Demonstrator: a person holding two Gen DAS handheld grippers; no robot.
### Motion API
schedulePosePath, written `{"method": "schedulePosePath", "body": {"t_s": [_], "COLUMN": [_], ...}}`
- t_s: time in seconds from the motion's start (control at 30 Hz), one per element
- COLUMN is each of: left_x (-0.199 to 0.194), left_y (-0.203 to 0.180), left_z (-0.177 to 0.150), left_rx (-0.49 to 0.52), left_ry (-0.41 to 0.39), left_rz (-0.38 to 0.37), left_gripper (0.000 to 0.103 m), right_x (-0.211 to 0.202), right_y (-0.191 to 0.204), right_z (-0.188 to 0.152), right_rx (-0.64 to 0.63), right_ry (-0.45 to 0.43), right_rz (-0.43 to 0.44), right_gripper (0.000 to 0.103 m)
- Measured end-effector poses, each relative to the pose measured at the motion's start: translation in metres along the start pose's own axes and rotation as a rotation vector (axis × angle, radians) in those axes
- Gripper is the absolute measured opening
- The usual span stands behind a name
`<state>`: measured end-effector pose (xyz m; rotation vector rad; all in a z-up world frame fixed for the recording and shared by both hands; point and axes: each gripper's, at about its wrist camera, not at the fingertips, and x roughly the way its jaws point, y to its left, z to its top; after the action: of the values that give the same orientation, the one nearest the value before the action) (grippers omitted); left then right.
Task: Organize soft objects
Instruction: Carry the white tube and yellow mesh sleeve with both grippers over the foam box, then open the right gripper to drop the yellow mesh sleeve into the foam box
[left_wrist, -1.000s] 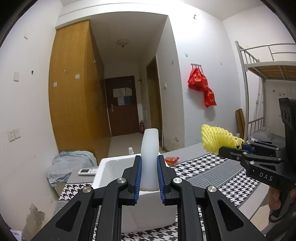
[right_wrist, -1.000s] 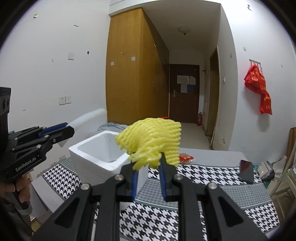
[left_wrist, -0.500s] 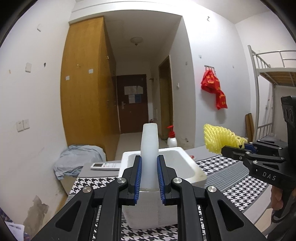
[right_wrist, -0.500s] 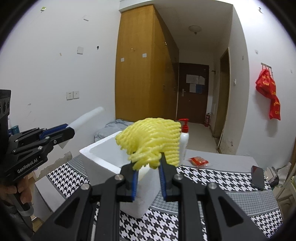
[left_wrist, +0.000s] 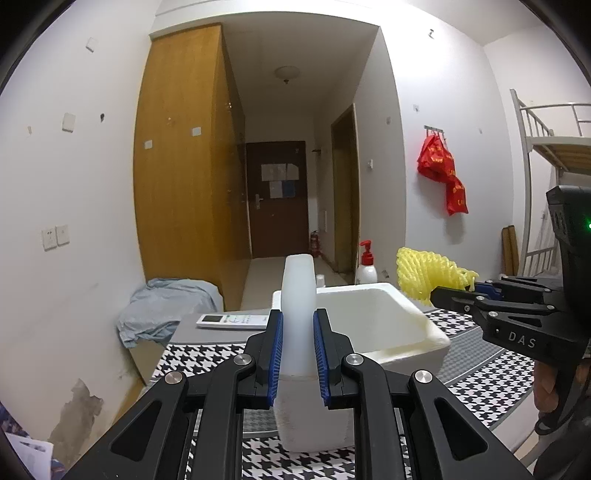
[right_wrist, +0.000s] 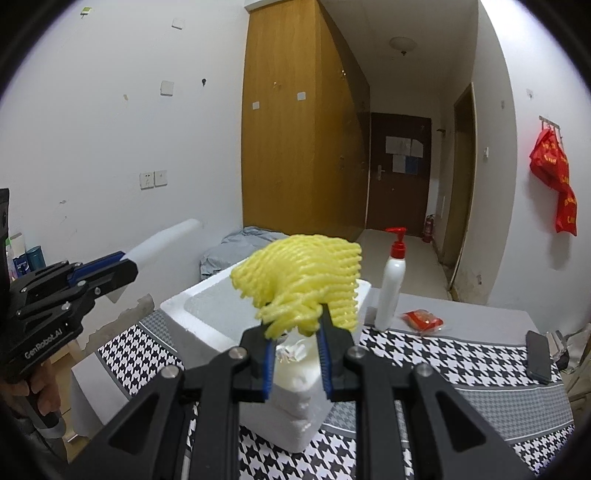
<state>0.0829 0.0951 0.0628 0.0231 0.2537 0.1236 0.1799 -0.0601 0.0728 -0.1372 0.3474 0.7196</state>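
One white foam piece (left_wrist: 297, 295) gripped by left gripper (left_wrist: 297, 354), one yellow foam net (right_wrist: 303, 280) gripped by right gripper (right_wrist: 295, 363), one foam box (left_wrist: 406, 325)

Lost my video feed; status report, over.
Left gripper shut on white foam piece. Right gripper shut on yellow foam net. Both short of foam box; nothing blocking.

The box (left_wrist: 388, 321) is matt white foam with a grainy skin. The yellow net (right_wrist: 306, 280) is soft ribbed foam mesh. Woven houndstooth cloth (right_wrist: 424, 354) covers the desk.
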Motion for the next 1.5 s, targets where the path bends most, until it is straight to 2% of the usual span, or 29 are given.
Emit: {"method": "schedulePosePath", "body": {"t_s": [0.67, 1.2, 1.3, 1.5], "left_x": [0.018, 0.03, 0.03, 0.029], "left_y": [0.023, 0.029, 0.028, 0.027], "left_z": [-0.007, -0.01, -0.01, -0.01], "left_rx": [-0.035, -0.05, -0.049, -0.052], "left_ry": [0.047, 0.069, 0.07, 0.066], "left_rz": [0.023, 0.032, 0.033, 0.038], "left_gripper": [0.018, 0.018, 0.018, 0.018], "right_x": [0.057, 0.089, 0.092, 0.091], "right_y": [0.012, 0.015, 0.016, 0.016], "right_z": [0.012, 0.011, 0.01, 0.009], "right_rx": [0.006, 0.001, -0.005, 0.005], "right_ry": [0.075, 0.137, 0.15, 0.152], "right_rz": [0.057, 0.066, 0.057, 0.072], "right_gripper": [0.024, 0.024, 0.041, 0.062]}}
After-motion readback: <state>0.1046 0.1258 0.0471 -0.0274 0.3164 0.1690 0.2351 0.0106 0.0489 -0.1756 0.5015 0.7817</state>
